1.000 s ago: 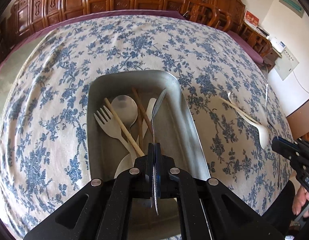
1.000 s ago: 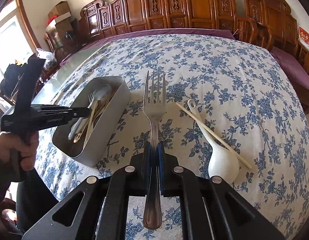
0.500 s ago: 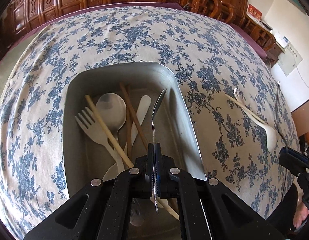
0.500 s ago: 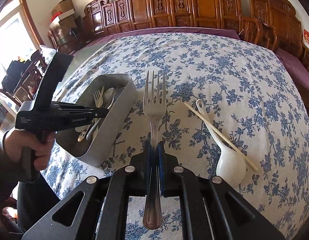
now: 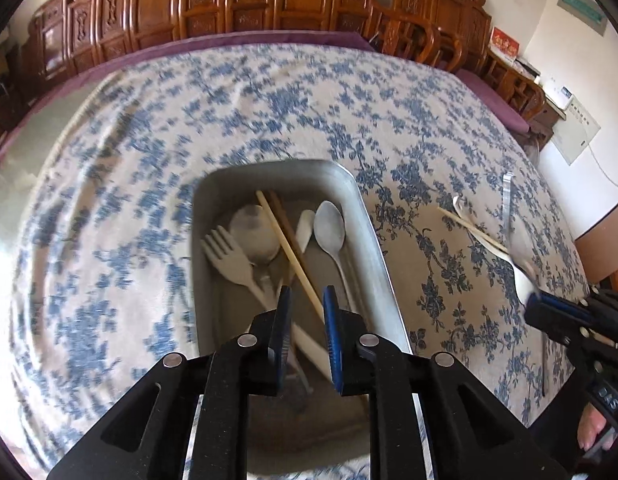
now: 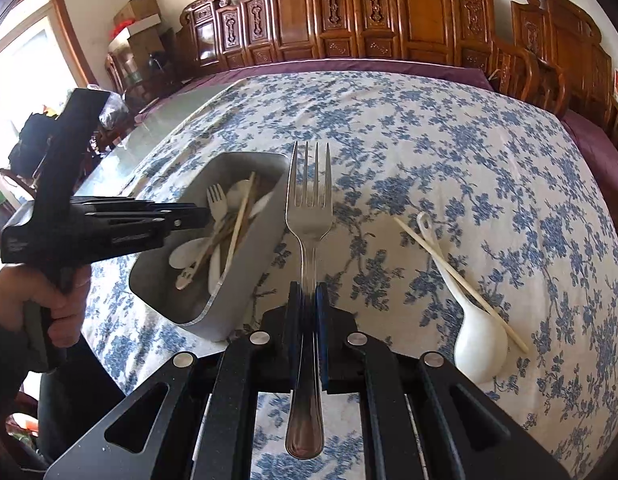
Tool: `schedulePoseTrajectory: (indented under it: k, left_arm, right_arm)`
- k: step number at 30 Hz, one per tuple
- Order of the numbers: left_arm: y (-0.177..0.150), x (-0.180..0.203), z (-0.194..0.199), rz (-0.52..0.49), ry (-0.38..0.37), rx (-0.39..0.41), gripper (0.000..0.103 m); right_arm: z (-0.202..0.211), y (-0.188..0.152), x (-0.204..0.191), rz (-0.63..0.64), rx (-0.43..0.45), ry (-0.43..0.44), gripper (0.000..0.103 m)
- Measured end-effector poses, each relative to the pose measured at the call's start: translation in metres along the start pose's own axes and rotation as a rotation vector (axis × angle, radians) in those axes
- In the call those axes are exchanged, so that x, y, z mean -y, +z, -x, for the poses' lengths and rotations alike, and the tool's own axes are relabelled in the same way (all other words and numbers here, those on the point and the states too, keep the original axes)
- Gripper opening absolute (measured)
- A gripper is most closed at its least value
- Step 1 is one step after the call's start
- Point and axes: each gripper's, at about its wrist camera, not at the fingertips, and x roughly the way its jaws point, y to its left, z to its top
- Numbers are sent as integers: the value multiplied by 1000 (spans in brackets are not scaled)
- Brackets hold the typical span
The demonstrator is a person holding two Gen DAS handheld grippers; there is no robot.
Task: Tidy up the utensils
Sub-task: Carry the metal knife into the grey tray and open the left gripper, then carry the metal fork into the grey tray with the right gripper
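Note:
A grey metal tray [image 5: 365,216] on the floral tablecloth holds a metal spoon [image 5: 329,226], a pale plastic fork [image 5: 229,252], chopsticks [image 5: 287,248] and white spoons. My left gripper [image 5: 307,304] is open and empty above the tray's near end; it also shows in the right wrist view [image 6: 197,216]. My right gripper [image 6: 309,292] is shut on a metal fork [image 6: 309,208], tines pointing away, held above the cloth right of the tray [image 6: 213,312]. A white ceramic spoon [image 6: 469,320] and a chopstick [image 6: 449,268] lie on the cloth to the right.
Carved wooden chairs [image 6: 389,20] line the table's far side. The tablecloth [image 6: 429,140] stretches far behind the tray. The person's left hand [image 6: 57,304] holds the left gripper handle at the table's near left edge.
My left gripper has opened and let go of the metal spoon, which now lies in the tray. The left gripper has lifted back. My right gripper has come a little closer to the tray with the fork.

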Motion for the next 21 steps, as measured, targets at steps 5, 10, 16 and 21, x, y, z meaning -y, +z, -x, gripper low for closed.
schedulePoseTrajectory:
  k: [5, 10, 16, 21]
  left_arm:
    - [-6, -8, 29, -14, 11, 44, 15]
    - [-11, -21, 52, -10, 21, 75, 15]
    - [-16, -36, 68, 9, 35, 103, 19]
    - [-25, -50, 79, 28, 47, 111, 31]
  right_arm:
    - [-4, 9, -19, 24, 5, 13, 9]
    - [-11, 16, -35, 44, 0, 24, 9]
    - [-22, 22, -48, 56, -9, 36, 9]
    - [-35, 26, -57, 46, -22, 54, 9]
